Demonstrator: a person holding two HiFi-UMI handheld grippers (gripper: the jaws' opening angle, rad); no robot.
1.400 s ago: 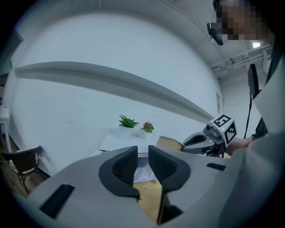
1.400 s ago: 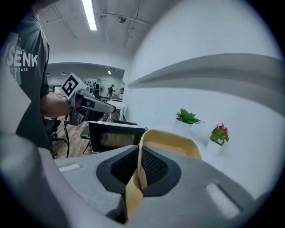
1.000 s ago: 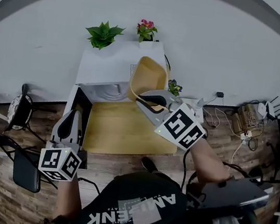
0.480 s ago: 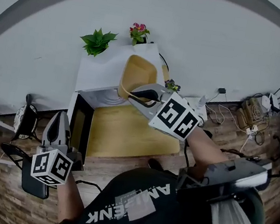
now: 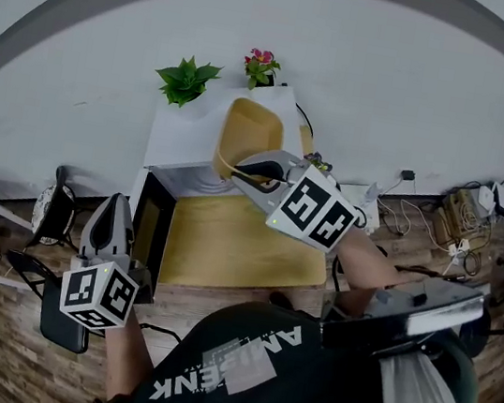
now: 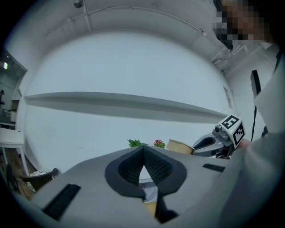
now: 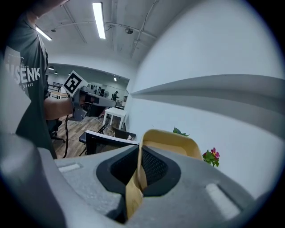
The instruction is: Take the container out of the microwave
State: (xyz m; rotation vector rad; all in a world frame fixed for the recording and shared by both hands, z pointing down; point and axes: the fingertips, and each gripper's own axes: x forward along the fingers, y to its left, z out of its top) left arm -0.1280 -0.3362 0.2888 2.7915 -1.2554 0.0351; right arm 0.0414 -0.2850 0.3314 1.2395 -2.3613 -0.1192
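A tan plastic container (image 5: 249, 132) hangs tilted in the air in front of the white microwave (image 5: 188, 124), its opening turned toward me. My right gripper (image 5: 237, 166) is shut on the container's near wall; in the right gripper view that wall (image 7: 138, 178) runs between the pads, with the rim (image 7: 171, 139) beyond them. The microwave's black door (image 5: 150, 232) stands open to the left. My left gripper (image 5: 115, 201) is just left of the door, shut and holding nothing; in the left gripper view its pads (image 6: 153, 167) meet.
The microwave sits on a wooden table (image 5: 245, 247). A green plant (image 5: 186, 81) and a small pot of pink flowers (image 5: 262, 63) stand on top of the microwave. A black chair (image 5: 59, 312) is at the lower left, and cables and plugs (image 5: 459, 214) lie on the floor at the right.
My left gripper has risen a little beside the open door. My right gripper still holds the container at about the same place in front of the microwave.
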